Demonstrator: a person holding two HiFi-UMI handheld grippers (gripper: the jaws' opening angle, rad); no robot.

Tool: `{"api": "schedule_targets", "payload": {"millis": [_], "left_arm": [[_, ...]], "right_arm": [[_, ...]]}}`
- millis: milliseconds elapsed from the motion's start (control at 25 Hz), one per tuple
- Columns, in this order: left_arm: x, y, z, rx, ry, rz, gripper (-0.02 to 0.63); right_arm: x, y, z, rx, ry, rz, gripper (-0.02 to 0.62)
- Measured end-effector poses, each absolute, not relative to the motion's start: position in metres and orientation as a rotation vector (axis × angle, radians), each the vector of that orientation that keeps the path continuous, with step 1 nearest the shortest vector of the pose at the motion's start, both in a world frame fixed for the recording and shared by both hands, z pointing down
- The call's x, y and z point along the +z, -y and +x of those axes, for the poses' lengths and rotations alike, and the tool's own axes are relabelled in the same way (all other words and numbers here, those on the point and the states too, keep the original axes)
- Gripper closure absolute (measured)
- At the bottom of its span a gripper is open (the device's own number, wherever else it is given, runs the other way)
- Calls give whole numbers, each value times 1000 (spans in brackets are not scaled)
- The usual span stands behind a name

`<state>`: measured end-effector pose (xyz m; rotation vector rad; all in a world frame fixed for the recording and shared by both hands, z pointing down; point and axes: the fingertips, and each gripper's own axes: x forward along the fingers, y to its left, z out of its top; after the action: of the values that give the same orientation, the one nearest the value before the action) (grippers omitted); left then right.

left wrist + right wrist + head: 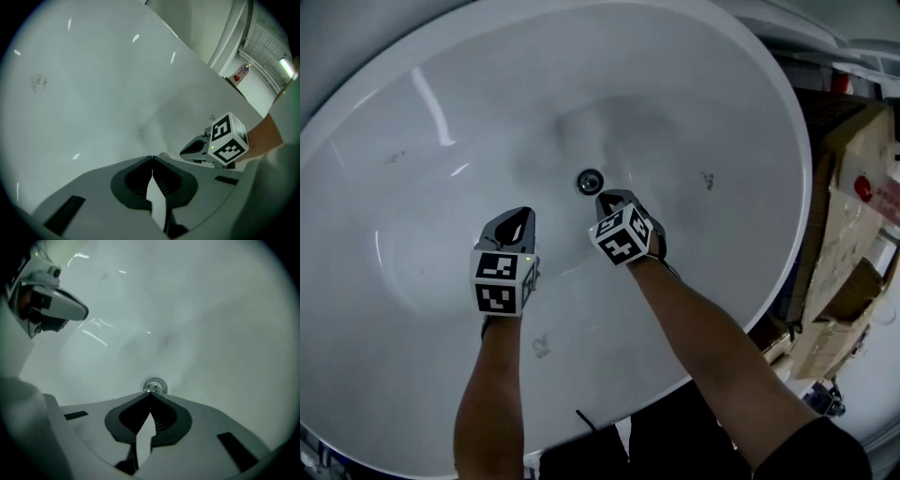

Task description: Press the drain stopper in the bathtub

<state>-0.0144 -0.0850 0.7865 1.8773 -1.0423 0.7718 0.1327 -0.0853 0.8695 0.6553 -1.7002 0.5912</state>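
Left tongs (pixel 521 216): tips pressed together, nothing between them, over bare white bathtub (pixel 403 272) floor, down-left of the drain and clear of it. Drain stopper (pixel 590 181): round, chrome, sits in the drain at the bottom of the tub, about mid-basin. Right tongs (pixel 607 199): also closed tip to tip, gripping nothing, tips just beside the stopper's near edge. Right gripper view shows the stopper directly past the tips. Contact or a small gap, can't tell. Far right, outside the tub rim: cardboard boxes (pixel 853 178).
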Motion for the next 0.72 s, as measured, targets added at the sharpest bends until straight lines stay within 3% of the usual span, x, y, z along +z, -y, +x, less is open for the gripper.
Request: {"api": "schedule_targets", "payload": {"millis": [160, 720], "left_arm": [[706, 82, -33, 794, 1094, 1900, 588], [367, 10, -47, 660, 1171, 2044, 588]], "right_arm": [[767, 84, 111, 724, 1836, 739, 581], [391, 17, 64, 652, 2146, 860, 583]]}}
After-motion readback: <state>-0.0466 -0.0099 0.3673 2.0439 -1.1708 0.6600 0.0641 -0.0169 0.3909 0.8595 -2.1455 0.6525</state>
